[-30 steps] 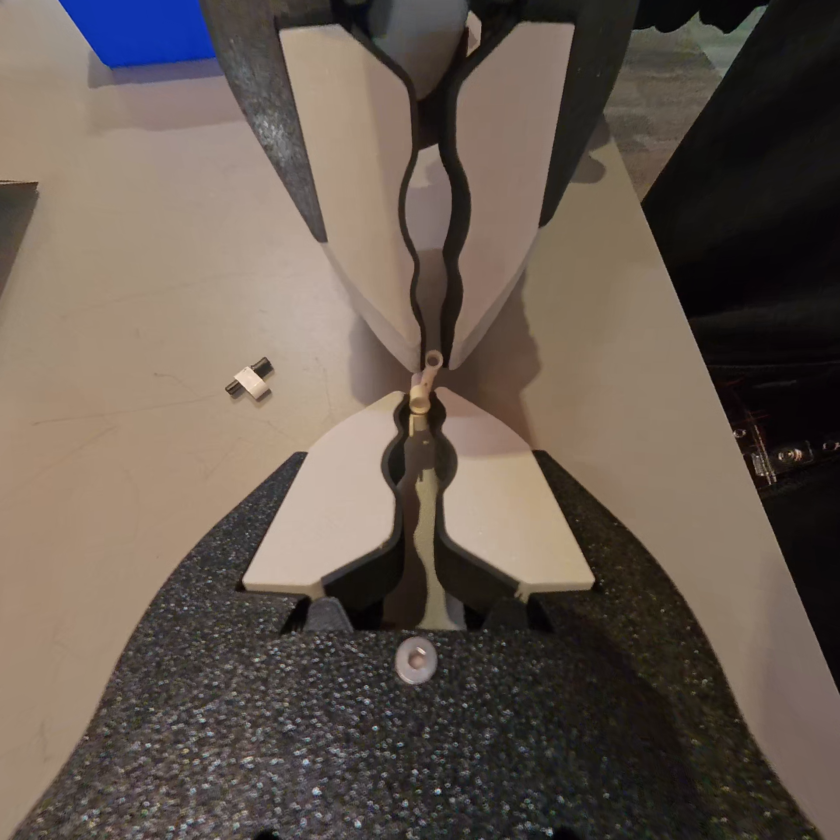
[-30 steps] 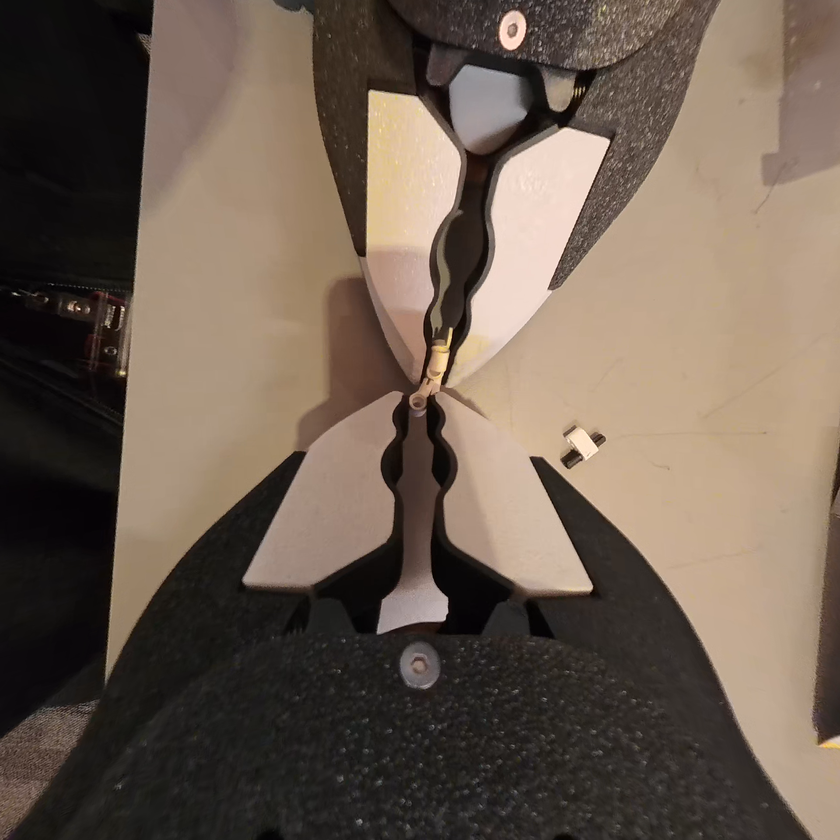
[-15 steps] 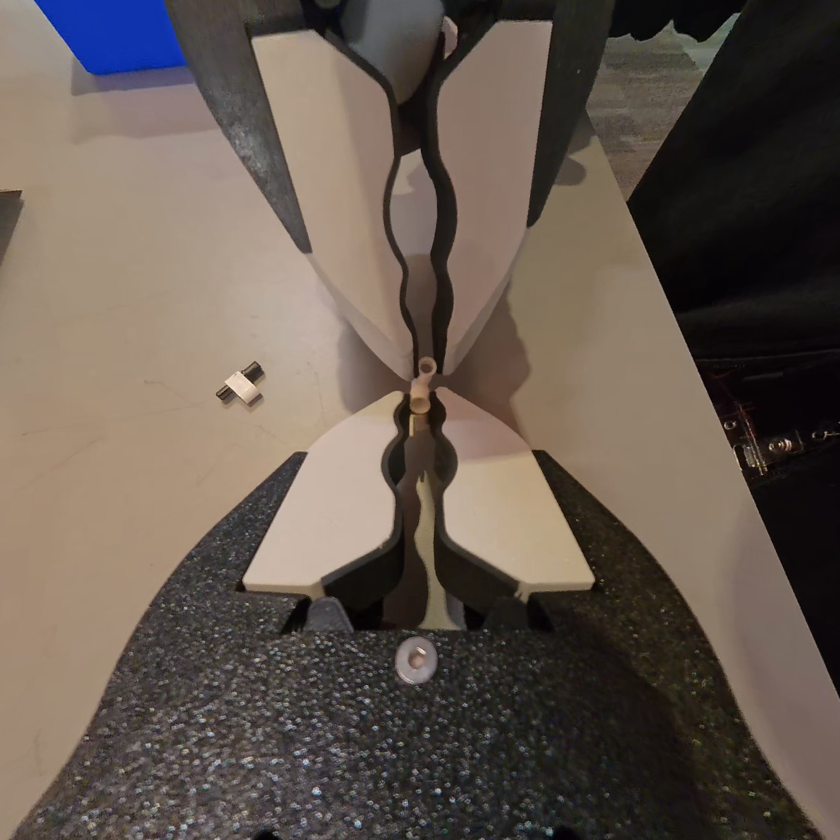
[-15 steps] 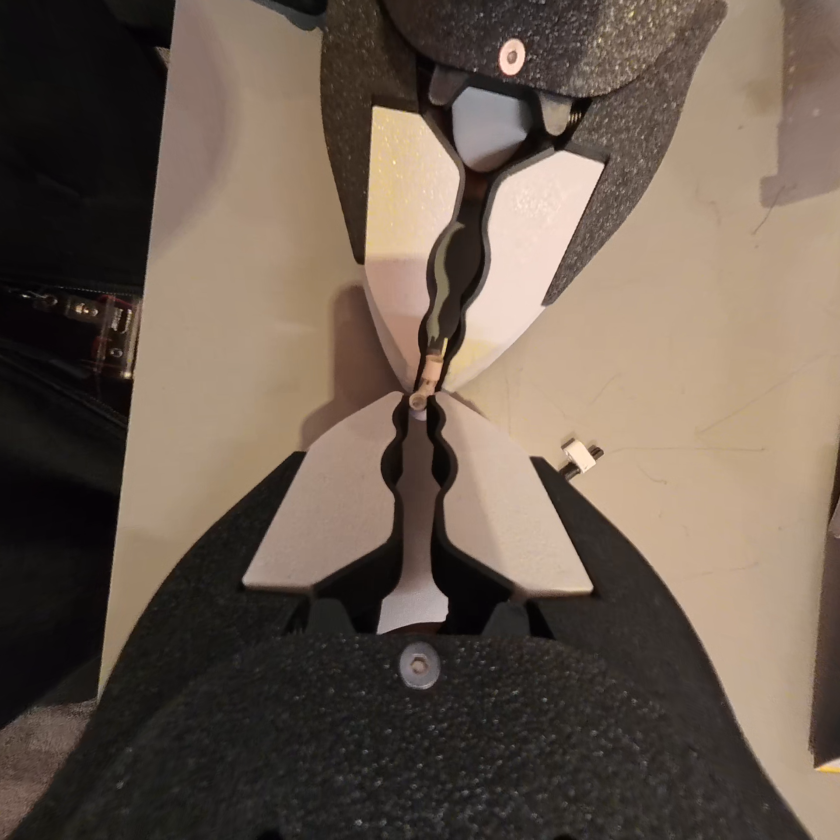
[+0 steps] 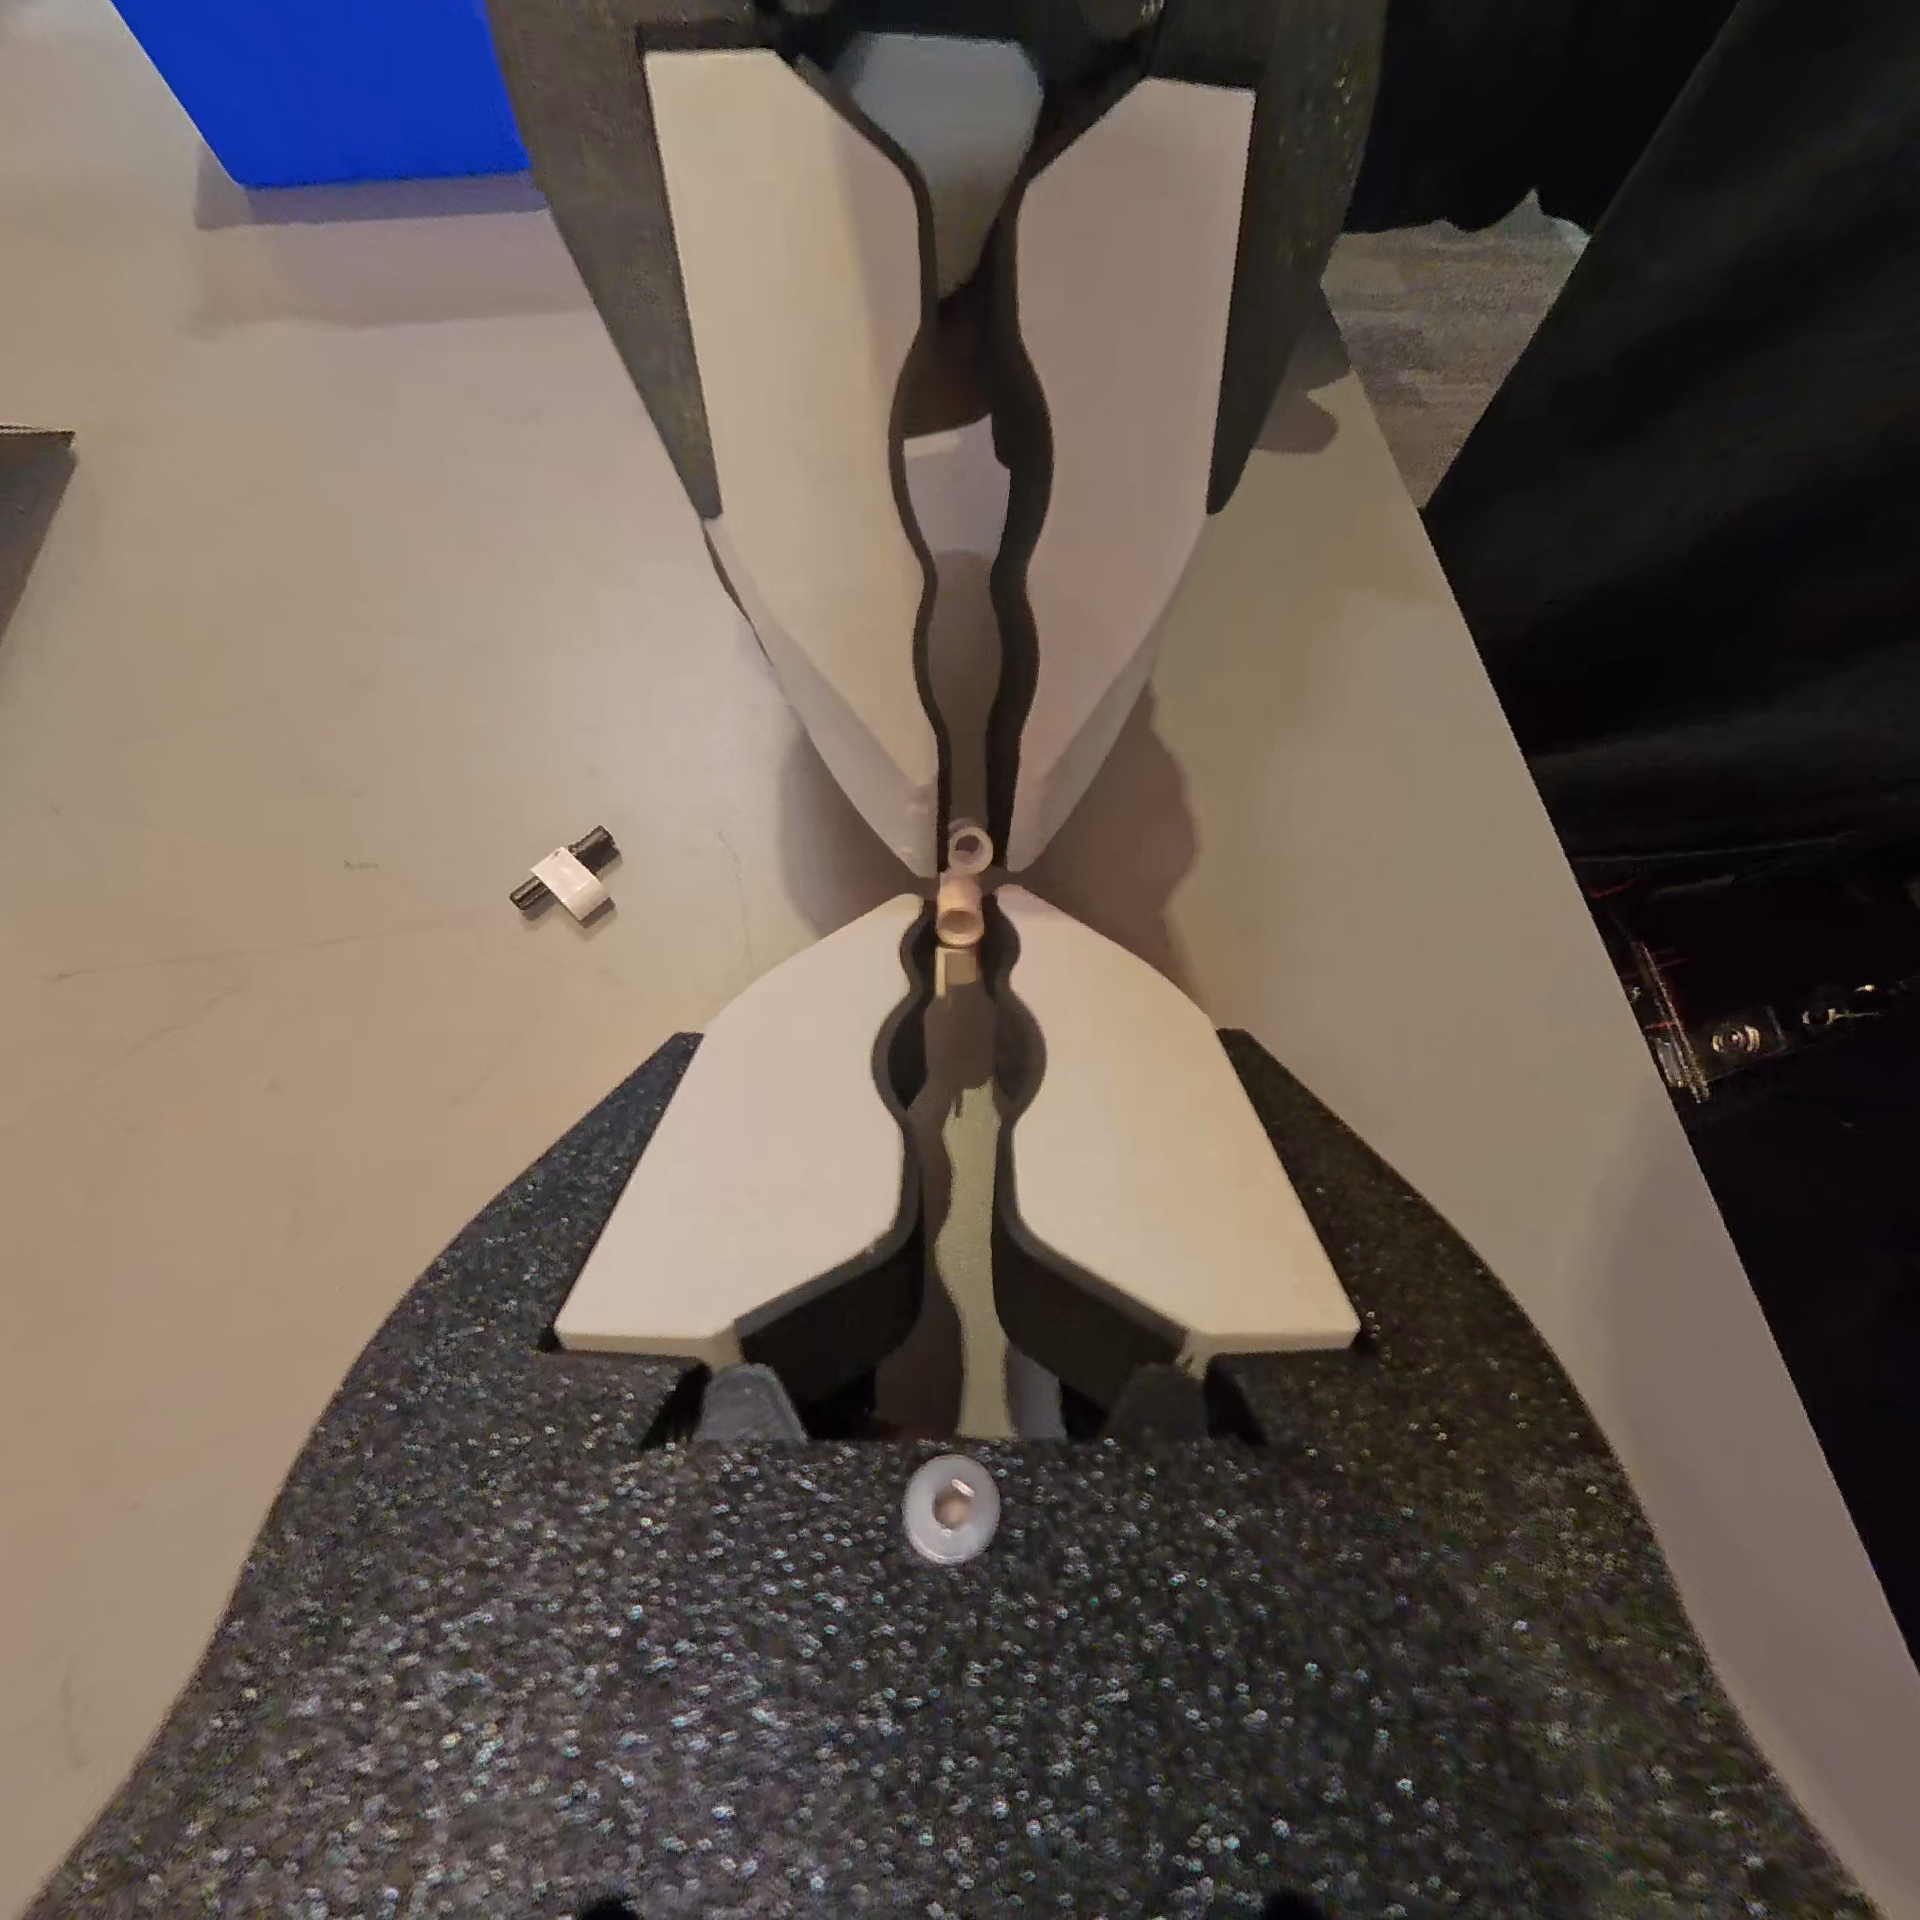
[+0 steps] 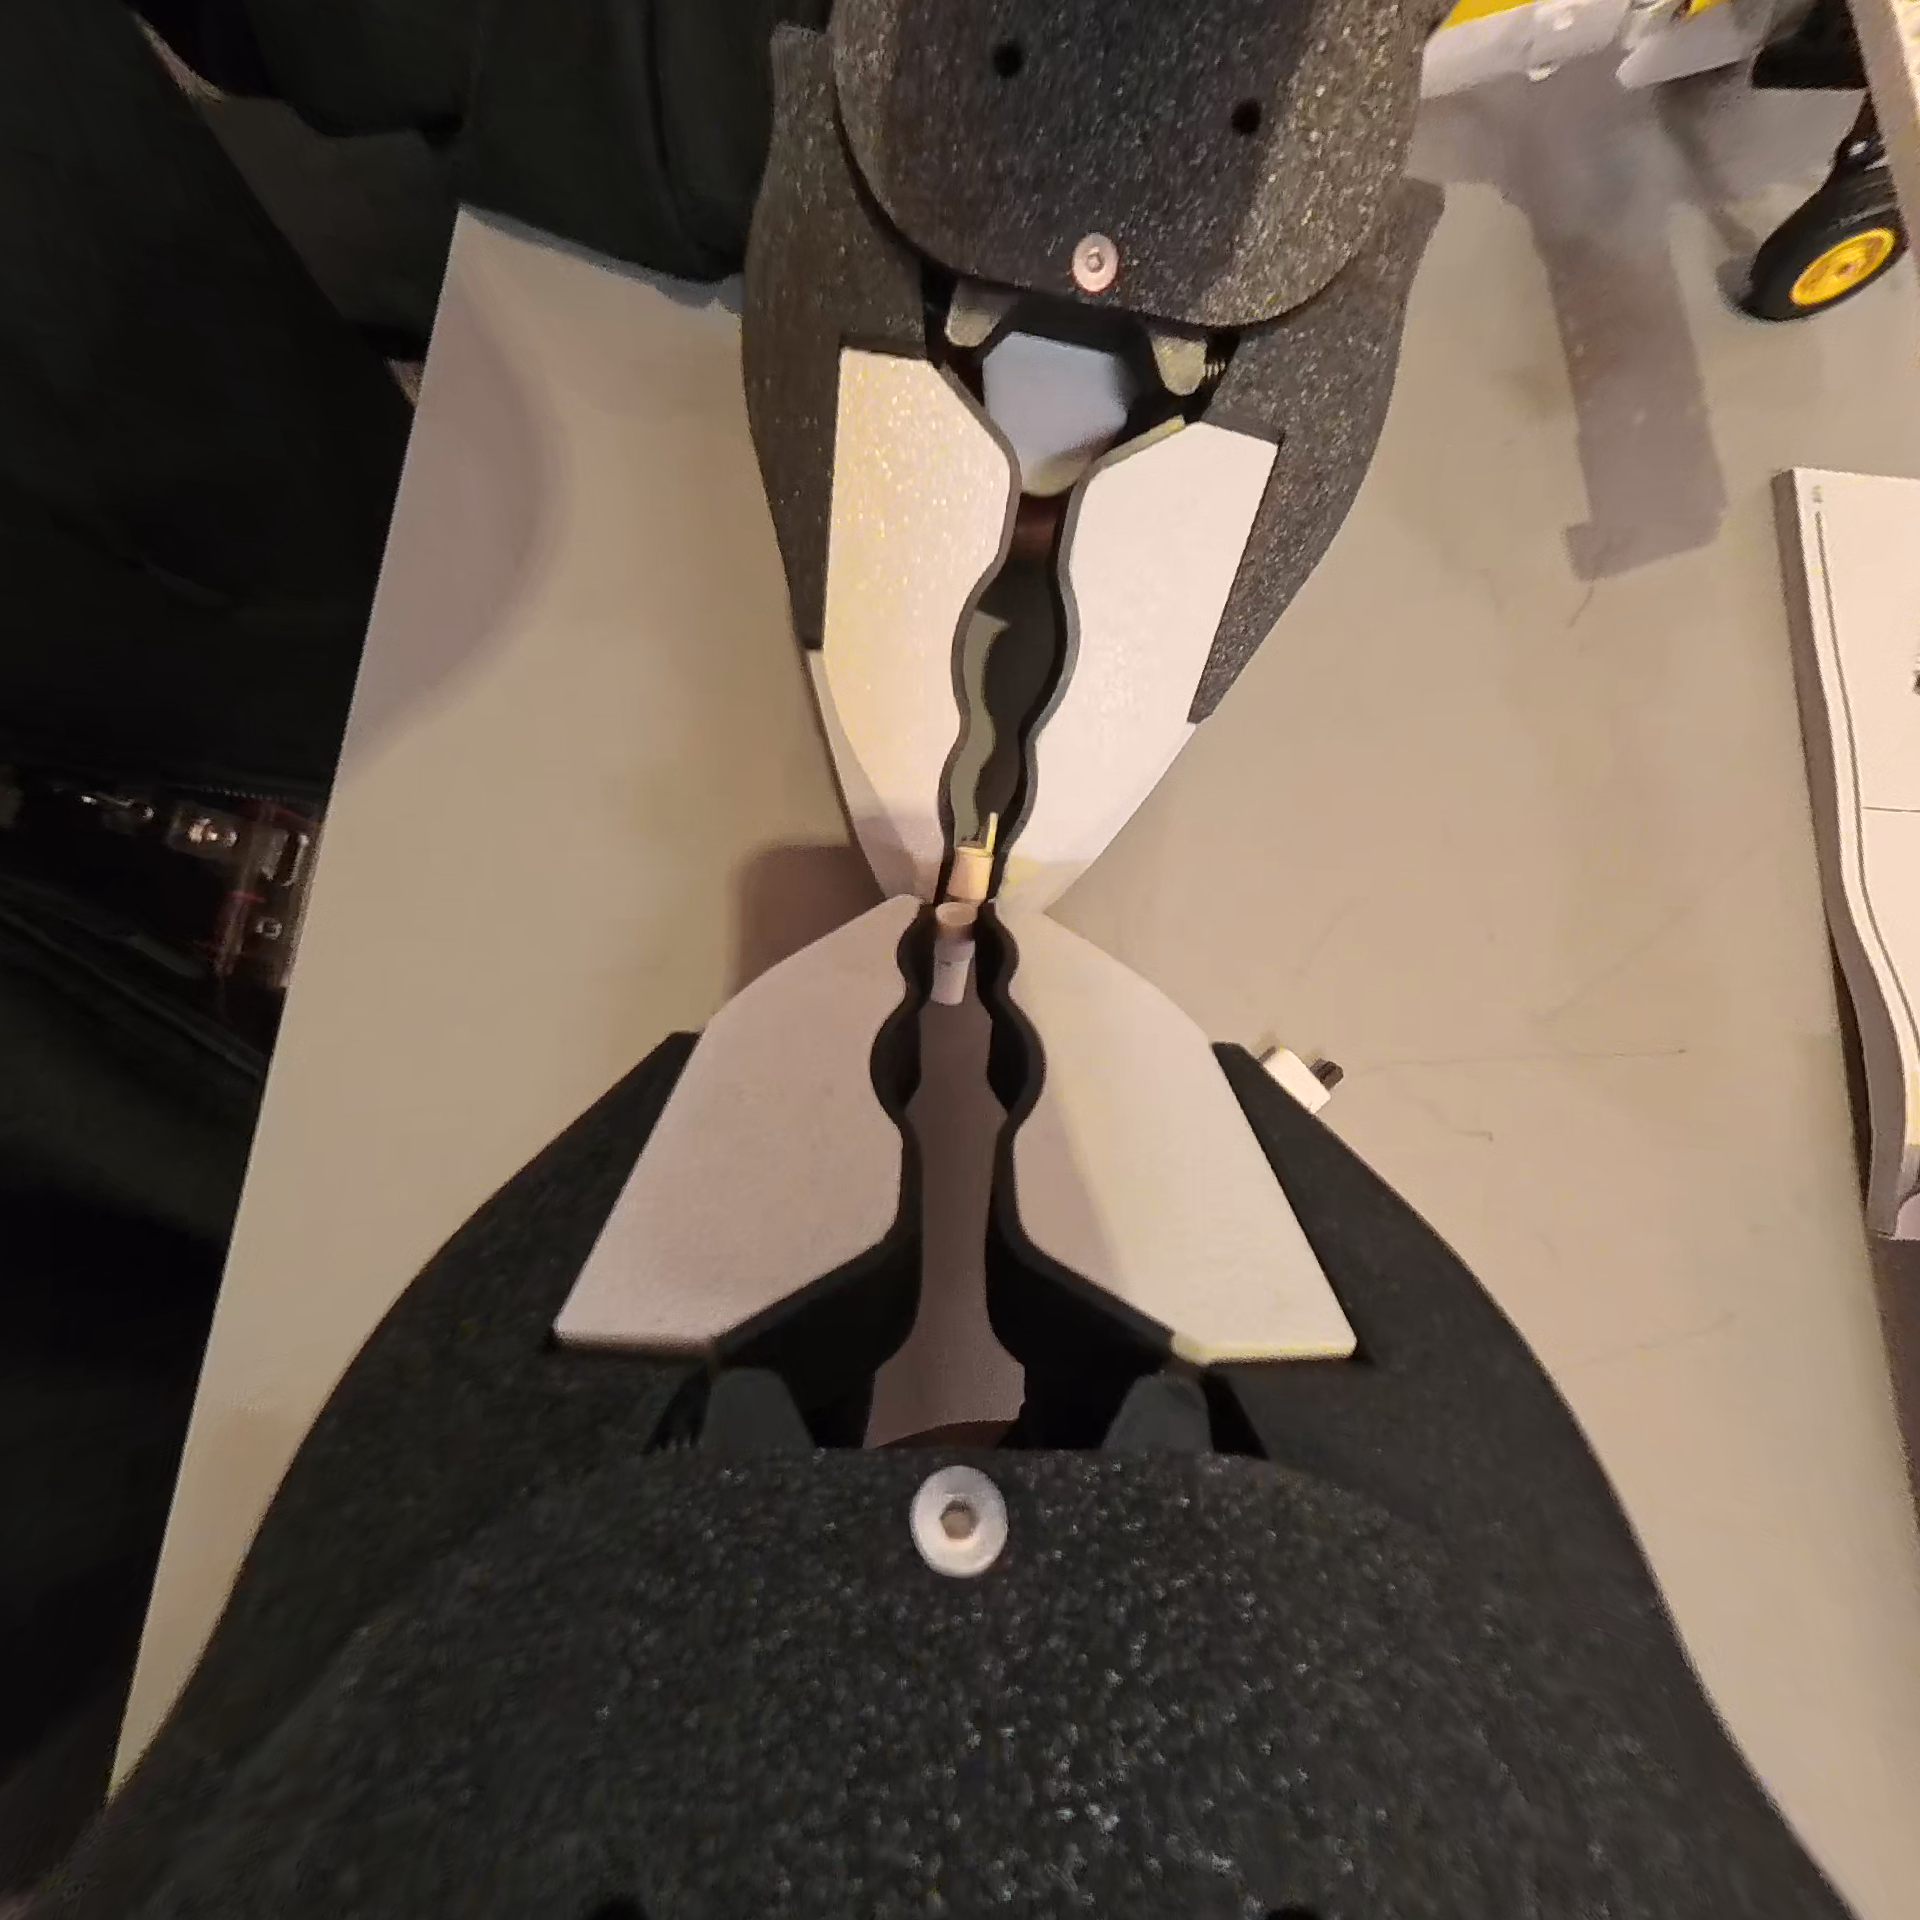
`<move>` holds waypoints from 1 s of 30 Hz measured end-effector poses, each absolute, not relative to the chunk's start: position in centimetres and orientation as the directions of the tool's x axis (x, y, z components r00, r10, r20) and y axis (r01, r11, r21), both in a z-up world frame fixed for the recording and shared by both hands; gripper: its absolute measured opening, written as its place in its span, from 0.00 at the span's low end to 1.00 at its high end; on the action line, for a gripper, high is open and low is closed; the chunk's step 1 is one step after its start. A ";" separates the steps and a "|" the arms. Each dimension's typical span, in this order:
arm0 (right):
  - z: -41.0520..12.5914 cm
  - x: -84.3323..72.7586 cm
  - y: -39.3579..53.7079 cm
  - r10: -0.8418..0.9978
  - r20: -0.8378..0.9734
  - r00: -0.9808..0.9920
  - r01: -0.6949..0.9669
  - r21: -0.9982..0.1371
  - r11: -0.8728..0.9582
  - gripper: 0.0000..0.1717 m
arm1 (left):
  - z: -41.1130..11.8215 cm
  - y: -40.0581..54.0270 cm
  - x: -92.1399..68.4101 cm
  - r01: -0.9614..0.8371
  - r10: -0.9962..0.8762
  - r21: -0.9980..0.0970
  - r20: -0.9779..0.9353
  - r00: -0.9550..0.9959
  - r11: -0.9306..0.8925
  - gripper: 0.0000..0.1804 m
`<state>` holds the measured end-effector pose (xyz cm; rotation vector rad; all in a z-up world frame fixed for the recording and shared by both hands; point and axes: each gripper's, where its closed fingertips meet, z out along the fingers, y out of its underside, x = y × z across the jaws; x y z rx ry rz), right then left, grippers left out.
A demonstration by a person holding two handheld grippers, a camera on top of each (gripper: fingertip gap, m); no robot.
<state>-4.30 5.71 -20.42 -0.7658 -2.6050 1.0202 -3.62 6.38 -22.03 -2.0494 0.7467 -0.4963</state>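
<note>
a pale beige desk (image 5: pixel 312 623) carries a small black rod with a white sleeve (image 5: pixel 562 881) out in its open middle, a blue block (image 5: pixel 332 94) toward one edge, and a white booklet (image 6: pixel 1860 790) at another edge.

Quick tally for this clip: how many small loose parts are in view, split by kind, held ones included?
Beige tube pieces, one pinched in the left claw, one in the right claw: 2
Black rod with white sleeve on the table: 1
Total: 3

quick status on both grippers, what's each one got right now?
Left gripper: closed on a small beige tube piece.
Right gripper: closed on a small whitish tube piece; the two pieces meet tip to tip.
</note>
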 end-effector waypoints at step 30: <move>-19.7 -4.7 5.7 0.599 0.025 -0.800 0.285 -0.863 0.417 0.04 | -21.3 6.3 -3.6 -0.269 -0.682 -0.862 0.114 0.722 -0.429 0.04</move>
